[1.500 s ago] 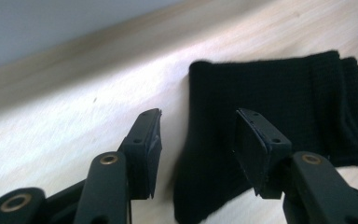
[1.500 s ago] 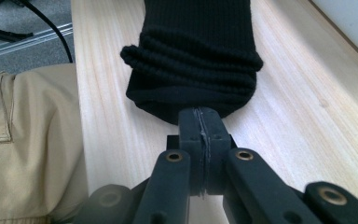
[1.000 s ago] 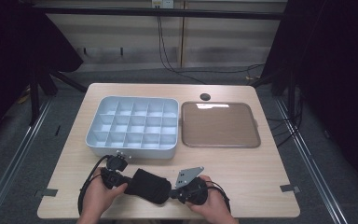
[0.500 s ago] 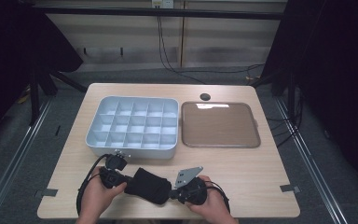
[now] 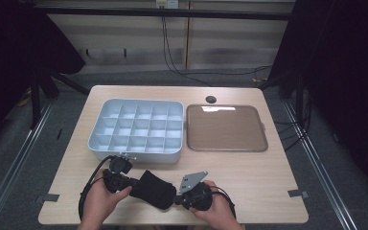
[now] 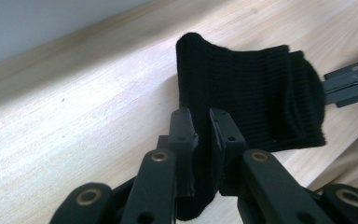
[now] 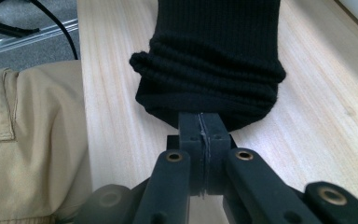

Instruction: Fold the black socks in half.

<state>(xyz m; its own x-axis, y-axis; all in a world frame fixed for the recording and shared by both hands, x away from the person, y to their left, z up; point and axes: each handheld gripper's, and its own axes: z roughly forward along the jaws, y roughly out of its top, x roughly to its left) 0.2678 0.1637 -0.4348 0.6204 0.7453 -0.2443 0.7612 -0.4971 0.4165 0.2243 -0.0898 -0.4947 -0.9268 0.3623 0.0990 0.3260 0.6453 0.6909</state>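
- Item under handling: one black ribbed sock [image 5: 154, 189], lying at the near edge of the bench [image 5: 268, 177], in front of the grey compartment tray [image 5: 136, 129] and well apart from the flat brown tray [image 5: 226, 128].
- Left claw [image 6: 200, 135]: clenched on one end of the sock; the fabric sits pinched between its two pads in the left gripper view.
- Right claw [image 7: 200, 128]: clenched on the opposite end, pads pressed together with the bunched cuff gathered just above them.
- Condition of the sock: dark knit, visibly ribbed, partly folded or doubled over on itself; the cuff end is rumpled into several ridges. Whether it is one sock or a rolled pair cannot be told.
- Progress, as judged: the sock is gripped at both ends and spans between the two claws. It has not yet reached any compartment; all cells of the grey tray look empty.
- Remaining, as judged: finishing the fold or stretch, then placing the sock.
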